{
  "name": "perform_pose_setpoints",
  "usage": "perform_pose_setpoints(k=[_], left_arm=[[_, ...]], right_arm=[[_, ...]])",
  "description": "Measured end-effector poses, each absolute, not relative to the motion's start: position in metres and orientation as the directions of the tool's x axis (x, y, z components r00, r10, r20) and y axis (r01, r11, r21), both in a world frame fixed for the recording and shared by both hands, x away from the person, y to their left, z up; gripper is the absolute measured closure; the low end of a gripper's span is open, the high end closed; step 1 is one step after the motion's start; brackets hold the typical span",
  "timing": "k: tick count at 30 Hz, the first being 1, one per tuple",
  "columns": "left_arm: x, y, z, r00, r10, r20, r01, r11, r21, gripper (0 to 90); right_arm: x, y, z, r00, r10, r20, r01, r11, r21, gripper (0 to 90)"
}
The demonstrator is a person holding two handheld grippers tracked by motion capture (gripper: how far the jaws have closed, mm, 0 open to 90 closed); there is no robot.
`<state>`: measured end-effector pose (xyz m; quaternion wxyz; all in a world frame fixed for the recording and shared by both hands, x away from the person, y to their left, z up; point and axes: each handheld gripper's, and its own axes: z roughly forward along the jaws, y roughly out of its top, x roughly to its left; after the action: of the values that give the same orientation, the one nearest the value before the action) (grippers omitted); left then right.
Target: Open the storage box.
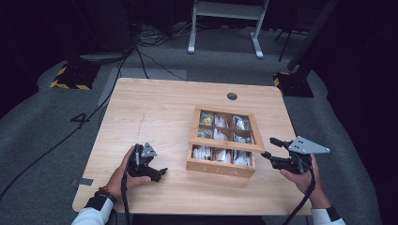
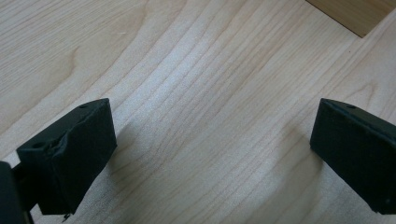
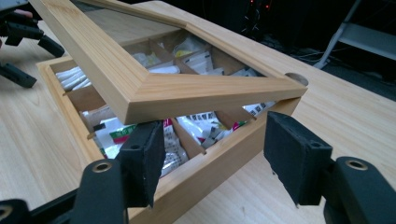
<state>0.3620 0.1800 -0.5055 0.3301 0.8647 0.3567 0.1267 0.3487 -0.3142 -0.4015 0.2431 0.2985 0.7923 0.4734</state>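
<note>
High view: I had the wooden box near the desk's right half, its framed lid tilted up at the front.

Left gripper view: my left hand-held gripper rested jaws apart over bare wood, out of the way.

Right gripper view: my right hand-held gripper sat jaws apart beneath the lid's corner, one jaw apparently propping it, exposing the sachets.

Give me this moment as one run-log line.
box lid: part-raised, tilted | right claw: open, under lid's front corner | left claw: open over bare table | packets: in compartments
</note>
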Motion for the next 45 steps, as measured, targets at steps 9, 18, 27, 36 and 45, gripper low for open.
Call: perform_pose_setpoints(k=[9, 18, 27, 36, 45], left_arm=[[0.362, 0.180, -0.506, 0.715, 0.699, -0.016, 0.531, -0.528, 0.662, 0.5], [0.363, 0.180, -0.505, 0.718, 0.696, -0.013, 0.529, -0.534, 0.660, 0.5], [0.366, 0.179, -0.504, 0.735, 0.678, -0.015, 0.521, -0.550, 0.653, 0.9], [0.376, 0.165, -0.488, 0.793, 0.608, -0.021, 0.437, -0.544, 0.716, 20.1], [0.388, 0.127, -0.431, 0.823, 0.558, 0.103, 0.215, -0.474, 0.854, 20.1]], right_arm=[[0.353, -0.313, -0.397, -0.700, 0.705, -0.114, 0.223, 0.367, 0.903, 38.8], [0.355, -0.309, -0.394, -0.700, 0.704, -0.121, 0.216, 0.370, 0.904, 39.2], [0.355, -0.302, -0.398, -0.710, 0.692, -0.131, 0.213, 0.389, 0.897, 40.5], [0.354, -0.301, -0.399, -0.714, 0.687, -0.134, 0.211, 0.393, 0.895, 40.8], [0.354, -0.302, -0.399, -0.715, 0.688, -0.128, 0.210, 0.386, 0.898, 41.0]])
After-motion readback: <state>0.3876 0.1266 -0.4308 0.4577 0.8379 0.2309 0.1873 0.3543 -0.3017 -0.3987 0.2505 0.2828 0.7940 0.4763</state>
